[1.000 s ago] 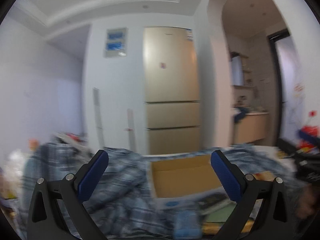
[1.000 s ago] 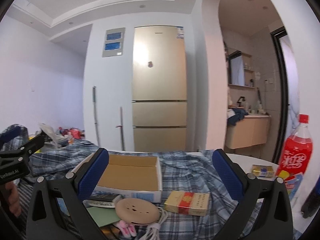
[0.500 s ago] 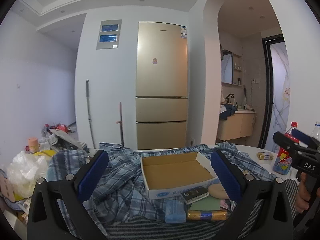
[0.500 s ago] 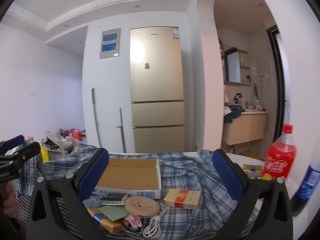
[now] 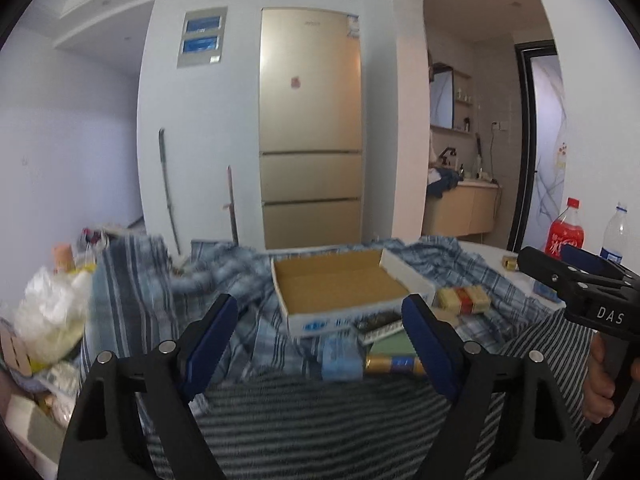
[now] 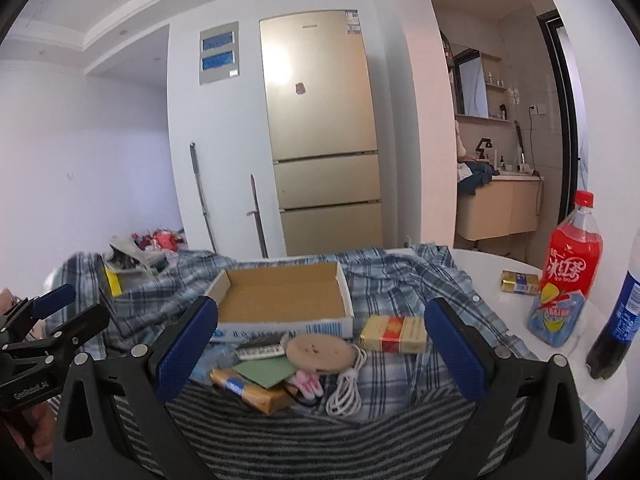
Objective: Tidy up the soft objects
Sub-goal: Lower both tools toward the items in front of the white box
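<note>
while both hand-held grippers, left [image 5: 320, 344] & right [image 6: 322, 348], gape empty, cardboard box [image 6: 282, 300] sits mid plaid shirt [image 6: 400, 280].

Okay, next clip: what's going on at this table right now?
A person holds a two-finger tool in each hand over a cluttered table. The left tool and right tool are both open and empty, touching nothing. Below them lie a grey striped cloth and a blue plaid shirt with an empty cardboard box and small items on top. No cloth is gripped yet.
</note>
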{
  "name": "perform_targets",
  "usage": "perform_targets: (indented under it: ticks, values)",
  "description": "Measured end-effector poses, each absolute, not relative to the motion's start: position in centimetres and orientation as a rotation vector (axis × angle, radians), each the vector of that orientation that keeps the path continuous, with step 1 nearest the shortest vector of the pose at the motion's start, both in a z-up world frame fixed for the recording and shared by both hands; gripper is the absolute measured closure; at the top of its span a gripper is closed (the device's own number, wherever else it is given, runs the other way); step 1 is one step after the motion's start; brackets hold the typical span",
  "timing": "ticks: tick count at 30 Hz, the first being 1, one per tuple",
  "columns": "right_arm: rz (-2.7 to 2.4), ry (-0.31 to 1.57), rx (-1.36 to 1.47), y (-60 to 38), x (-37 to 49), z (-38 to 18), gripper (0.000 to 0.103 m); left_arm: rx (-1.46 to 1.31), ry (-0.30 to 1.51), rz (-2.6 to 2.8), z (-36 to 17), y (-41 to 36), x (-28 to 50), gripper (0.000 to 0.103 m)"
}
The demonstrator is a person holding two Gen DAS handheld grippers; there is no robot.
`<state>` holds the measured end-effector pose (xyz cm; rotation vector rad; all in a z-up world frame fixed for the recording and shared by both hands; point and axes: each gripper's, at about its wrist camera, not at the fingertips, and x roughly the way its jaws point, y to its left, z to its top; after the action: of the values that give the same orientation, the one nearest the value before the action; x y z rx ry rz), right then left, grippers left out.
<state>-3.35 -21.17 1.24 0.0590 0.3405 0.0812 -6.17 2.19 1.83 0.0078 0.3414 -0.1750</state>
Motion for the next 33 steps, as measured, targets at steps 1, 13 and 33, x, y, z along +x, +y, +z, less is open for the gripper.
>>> perform_targets:
  ticks: [1,13,33]
  values:
    - [0.09,0.364,0.065,-21.1,-3.1,0.9,0.0,0.004,0.353,-0.179,1.5,2.3,-6.2,0.021]
    - [0.298,0.678,0.034,-17.9,-0.3,-4.8,0.023,0.025,0.468,-0.217,-0.5,2.1,-5.5,0.033]
    - [0.313,0.803,-0.229,-12.8,3.1,-7.6,0.065,0.009,0.569,-0.235,-3.3,2.3,-3.1,0.033]
